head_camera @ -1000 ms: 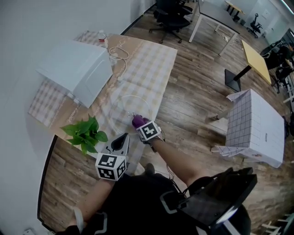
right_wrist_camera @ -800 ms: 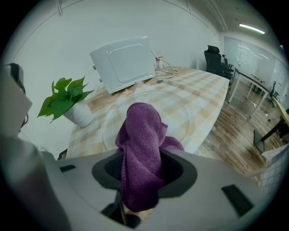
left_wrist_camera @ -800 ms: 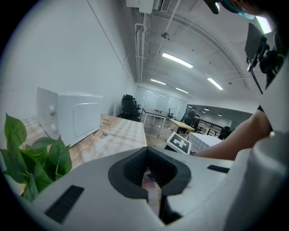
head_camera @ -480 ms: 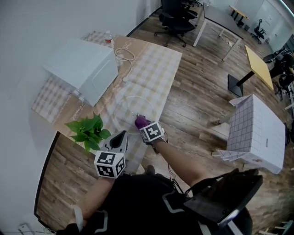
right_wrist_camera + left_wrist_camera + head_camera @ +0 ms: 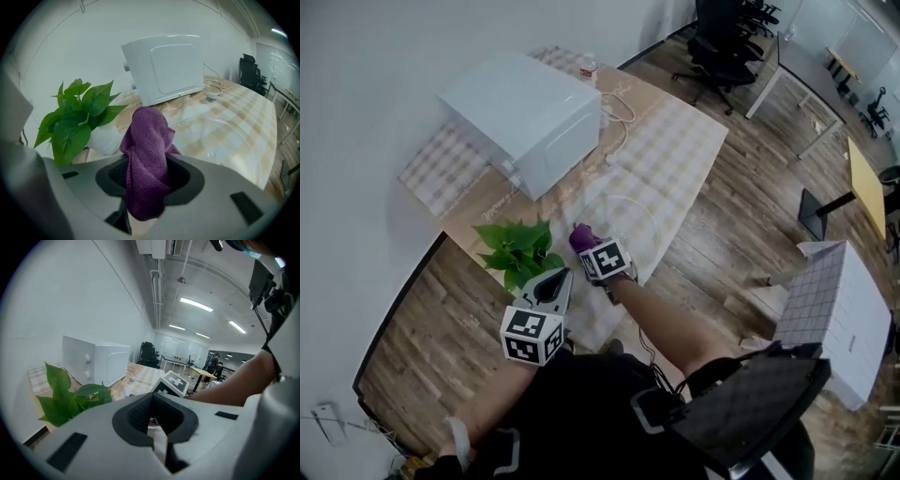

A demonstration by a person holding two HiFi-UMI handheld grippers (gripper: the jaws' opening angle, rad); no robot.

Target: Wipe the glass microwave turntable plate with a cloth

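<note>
The glass turntable plate lies flat on the checked cover of the tabletop, out in front of the white microwave. It looks clean enough from here, with no smears I can pick out, so I can't judge how much wiping has been done. My guess is most of it is left.

The purple cloth is bunched and pinched tight in the fingers of the right gripper. It sits at the plate's near edge, with the glass spreading ahead and to the right. Whether cloth meets glass, I can't tell.

The left gripper hangs back beside the potted plant, off the plate, its fingers closed together on nothing.
</note>
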